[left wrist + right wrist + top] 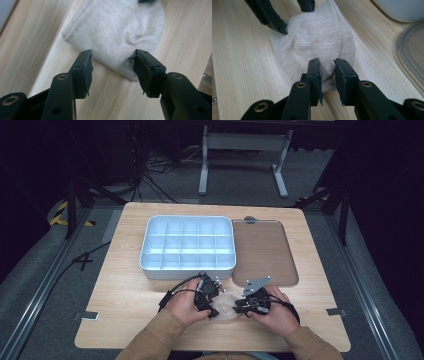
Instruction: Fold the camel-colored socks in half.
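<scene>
**Folded cloth between two grippers at the table's near edge**

A small cream knitted cloth (226, 306) lies folded flat on the wooden table (125, 295), close to the person's side and in front of the white compartment box (188, 244) and the clear lid (262, 251) beside it.

The left gripper (112, 65) stands at one end of the cloth. Its jaws are spread apart: one pad (141, 71) touches the folded corner from the side, while the other hangs over bare wood with a clear gap to the fabric. Nothing is pinched there.

The right gripper (327, 71) comes in from the opposite end. Its jaws stand close together with a ridge of the cloth's rounded edge between the pads (340, 75), which press on the fabric from both sides, so it grips the cloth.

From above, the left hand (184, 304) and the right hand (276, 312) face each other, the cloth lying between the two grippers.
</scene>
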Motion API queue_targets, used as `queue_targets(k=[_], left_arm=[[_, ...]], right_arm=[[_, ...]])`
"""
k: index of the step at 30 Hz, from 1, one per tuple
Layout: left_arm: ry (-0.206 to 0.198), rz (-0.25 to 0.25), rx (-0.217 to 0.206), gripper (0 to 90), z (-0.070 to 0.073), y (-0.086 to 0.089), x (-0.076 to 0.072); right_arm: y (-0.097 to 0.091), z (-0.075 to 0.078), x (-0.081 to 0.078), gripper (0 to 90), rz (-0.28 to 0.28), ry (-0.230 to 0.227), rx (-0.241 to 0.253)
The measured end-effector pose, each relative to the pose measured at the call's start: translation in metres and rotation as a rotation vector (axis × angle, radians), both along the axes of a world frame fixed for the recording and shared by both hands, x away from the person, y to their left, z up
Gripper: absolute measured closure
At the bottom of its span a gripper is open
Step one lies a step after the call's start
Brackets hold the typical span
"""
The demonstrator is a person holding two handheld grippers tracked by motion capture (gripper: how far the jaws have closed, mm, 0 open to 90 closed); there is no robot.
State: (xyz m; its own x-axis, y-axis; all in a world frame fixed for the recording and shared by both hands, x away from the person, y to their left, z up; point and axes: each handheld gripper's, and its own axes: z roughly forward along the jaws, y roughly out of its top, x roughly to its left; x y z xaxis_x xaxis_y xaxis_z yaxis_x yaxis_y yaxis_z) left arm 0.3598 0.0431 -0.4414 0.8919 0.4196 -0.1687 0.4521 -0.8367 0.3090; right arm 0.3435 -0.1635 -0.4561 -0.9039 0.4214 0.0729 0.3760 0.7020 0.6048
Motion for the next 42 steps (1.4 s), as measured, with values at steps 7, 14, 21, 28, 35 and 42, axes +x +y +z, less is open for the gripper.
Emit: queue_targets(k=[7, 14, 21, 28, 35, 42], left_arm=[[0.018, -0.002, 0.017, 48.9, -0.003, -0.001, 0.001], [0.028, -0.002, 0.011, 48.9, -0.003, -0.001, 0.000], [0.032, 0.011, 0.005, 49.2, -0.003, -0.002, -0.001], [0.023, 0.035, -0.046, 47.2, 0.010, 0.009, 0.002], [-0.015, 0.060, -0.079, 45.2, 0.022, 0.017, 0.000], [-0.047, 0.084, -0.117, 46.8, 0.031, 0.023, -0.003]], right_arm=[[-0.005, -0.002, 0.003, 65.3, -0.004, 0.010, 0.006], [-0.006, -0.001, 0.002, 64.3, -0.001, -0.007, -0.014], [-0.009, 0.000, 0.004, 61.6, -0.036, -0.043, -0.018], [-0.013, 0.008, 0.004, 62.9, -0.045, -0.054, 0.017], [-0.018, 0.014, 0.004, 61.4, -0.094, -0.068, 0.058], [-0.016, 0.019, 0.001, 62.9, -0.112, -0.077, 0.098]])
